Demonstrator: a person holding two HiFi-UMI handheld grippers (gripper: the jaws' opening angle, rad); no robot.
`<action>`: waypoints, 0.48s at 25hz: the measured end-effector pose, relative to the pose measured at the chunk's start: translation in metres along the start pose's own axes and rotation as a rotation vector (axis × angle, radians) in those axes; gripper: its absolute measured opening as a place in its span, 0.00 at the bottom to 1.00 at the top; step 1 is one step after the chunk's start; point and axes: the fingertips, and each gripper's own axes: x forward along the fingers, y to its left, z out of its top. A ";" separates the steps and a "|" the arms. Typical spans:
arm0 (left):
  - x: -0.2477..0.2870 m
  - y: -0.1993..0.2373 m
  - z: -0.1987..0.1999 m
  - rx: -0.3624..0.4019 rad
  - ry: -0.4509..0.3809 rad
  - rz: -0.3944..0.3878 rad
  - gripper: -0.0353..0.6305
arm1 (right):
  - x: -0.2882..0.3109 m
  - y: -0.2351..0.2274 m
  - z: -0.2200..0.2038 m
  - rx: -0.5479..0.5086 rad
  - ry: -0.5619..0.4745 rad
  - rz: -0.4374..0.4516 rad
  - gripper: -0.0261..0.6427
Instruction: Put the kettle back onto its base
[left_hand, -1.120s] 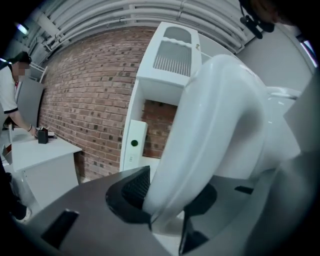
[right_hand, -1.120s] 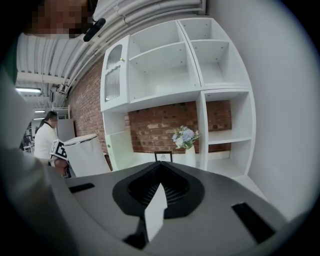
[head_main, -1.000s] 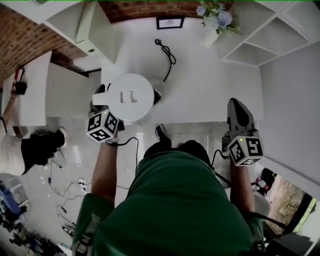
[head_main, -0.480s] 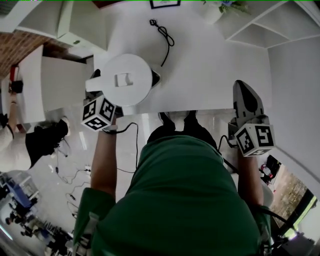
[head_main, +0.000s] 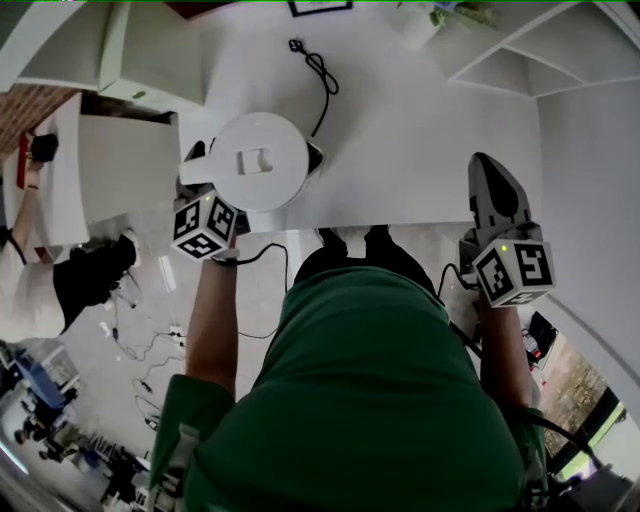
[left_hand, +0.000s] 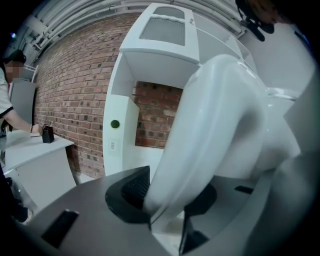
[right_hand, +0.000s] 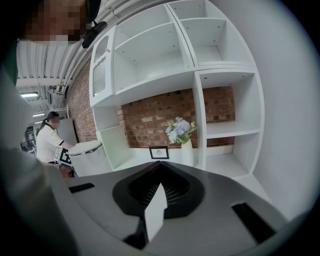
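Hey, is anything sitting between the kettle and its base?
Nothing visible. The left gripper holds the kettle by its handle right over the base, which shows only as a dark edge beside it. The cord trails away behind.

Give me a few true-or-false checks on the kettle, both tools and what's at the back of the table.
1. The left tool is closed on the handle of the kettle. True.
2. The right tool is holding the cord. False: its jaws are together with nothing between them, and the cord lies on the table behind the kettle.
3. The kettle's lid stands open. False: it is shut flat.
4. A vase of flowers stands beside a small framed picture. True.
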 end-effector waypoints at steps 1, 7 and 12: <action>0.001 0.000 -0.002 -0.003 0.003 0.000 0.26 | 0.001 0.000 -0.001 -0.001 0.006 0.002 0.07; 0.008 -0.001 -0.012 -0.006 0.011 -0.007 0.26 | 0.004 0.000 -0.006 -0.008 0.032 0.004 0.07; 0.014 0.001 -0.016 -0.009 0.013 -0.009 0.26 | 0.004 0.004 -0.006 -0.017 0.038 0.012 0.07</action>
